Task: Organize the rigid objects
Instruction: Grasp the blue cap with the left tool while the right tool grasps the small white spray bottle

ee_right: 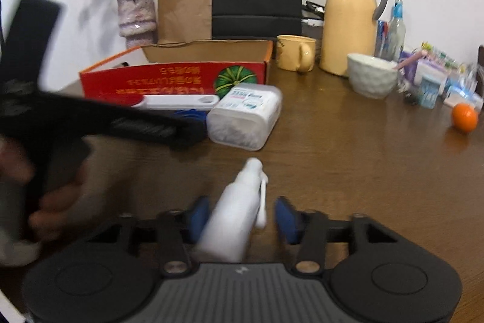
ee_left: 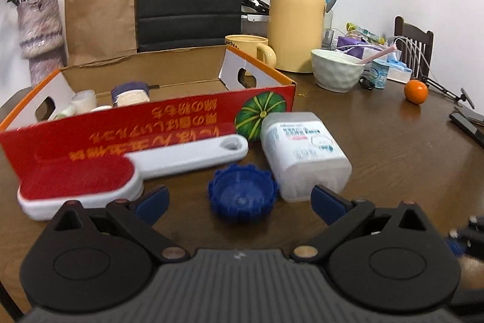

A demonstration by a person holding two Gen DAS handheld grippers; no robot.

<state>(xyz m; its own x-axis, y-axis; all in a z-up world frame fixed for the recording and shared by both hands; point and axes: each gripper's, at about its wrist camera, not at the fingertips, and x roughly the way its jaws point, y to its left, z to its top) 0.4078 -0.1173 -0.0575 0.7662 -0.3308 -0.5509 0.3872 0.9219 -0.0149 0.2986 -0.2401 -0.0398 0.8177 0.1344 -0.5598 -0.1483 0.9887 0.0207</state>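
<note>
Between the blue pads of the right claw (ee_right: 240,217), which is held open, a white spray bottle (ee_right: 234,217) is seen lying on the tabletop (ee_right: 348,159), nozzle pointing away; no contact with the pads can be confirmed. The left claw (ee_left: 239,199) is likewise spread open, with a blue cap (ee_left: 242,197) lying just ahead of its gap. For a sound pickup, the bottle's body should be centred before the jaws are closed, with the trigger kept clear. Beyond, a white plastic container (ee_left: 302,153) and a red-and-white brush (ee_left: 121,171) are lying against the red cardboard box (ee_left: 151,123), judged the destination, in which a few items are already placed. Behind these, a yellow thermos (ee_left: 298,11), paper bags and a white wall are seen.
</note>
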